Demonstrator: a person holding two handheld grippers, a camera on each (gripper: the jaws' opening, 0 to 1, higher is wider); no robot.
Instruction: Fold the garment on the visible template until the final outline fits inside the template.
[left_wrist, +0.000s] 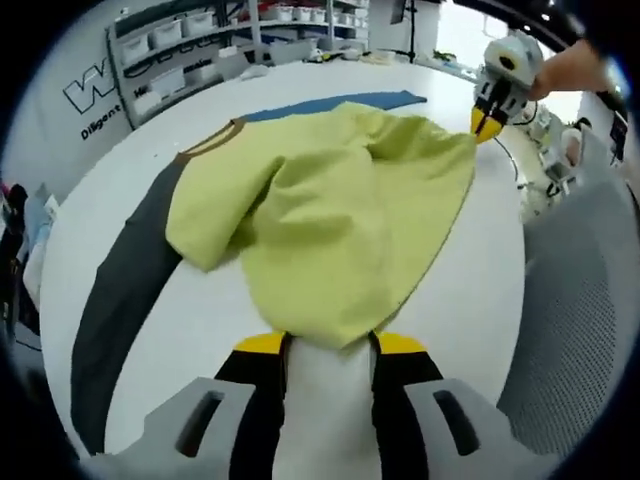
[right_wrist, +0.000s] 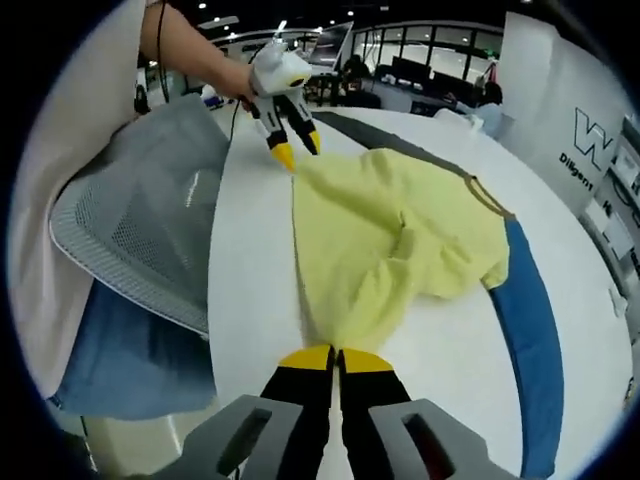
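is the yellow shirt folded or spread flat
Partly folded: the yellow shirt is doubled over itself, rumpled, with the left gripper and right gripper pinching its corners.

The shirt (left_wrist: 340, 215) is plain yellow-green with a brown collar (left_wrist: 212, 140). The template (right_wrist: 530, 330) is blue on one side and dark grey on the other. The desk (left_wrist: 470, 290) is white. Both tools have black jaws with yellow tips.

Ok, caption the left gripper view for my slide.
Both grippers, left gripper and right gripper, pinch the yellow garment.

The wall (left_wrist: 70, 110) bears a large "W" above a partly legible "Diligent".
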